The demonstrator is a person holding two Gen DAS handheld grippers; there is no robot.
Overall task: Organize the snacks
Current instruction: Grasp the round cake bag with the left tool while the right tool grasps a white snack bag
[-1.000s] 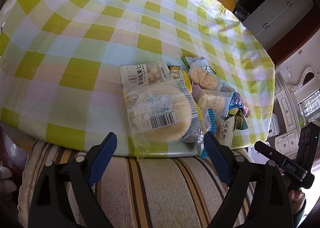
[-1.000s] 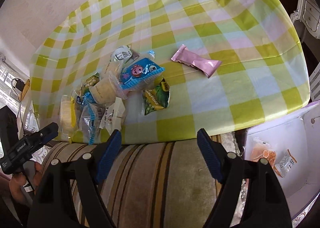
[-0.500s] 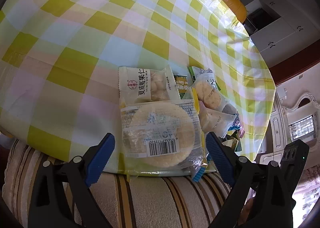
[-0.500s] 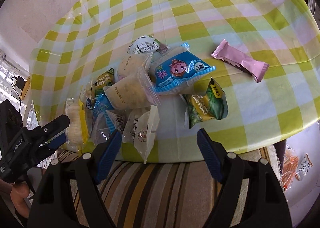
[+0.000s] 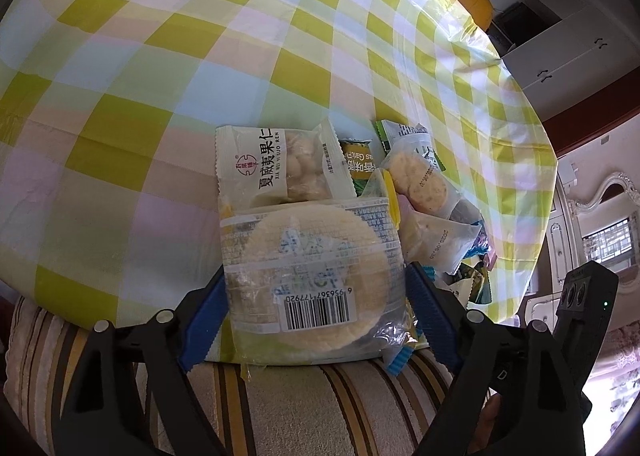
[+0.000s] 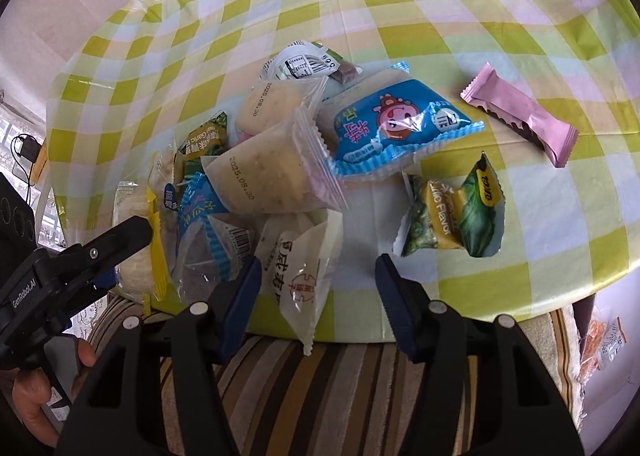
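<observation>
We have the snacks heaped at the near edge of the worktop (image 5: 168,68), which wears a yellow-green check cloth; several packets overhang that edge above a striped cushion (image 6: 320,388).

Left tongs (image 5: 314,316): jaws have just been closing and now bracket the round cake packet (image 5: 310,280), barcode side up, at the near edge. The blue pads (image 5: 204,324) sit against the wrapper's side seams; whether they truly bite, we cannot tell. We judge this packet was chosen because it lies on top and hangs over the edge, so the jaws can straddle it.

Right tongs (image 6: 318,300): jaws have just been closing too, yet stand apart. The white nut packet (image 6: 302,276) pokes between them, nearer the left pad, the right pad clear of it.

Well apart toward the far right: pink bar (image 6: 520,112). The blue cartoon packet (image 6: 394,124) and green garlic pea bag (image 6: 452,212) lie beside the heap.
</observation>
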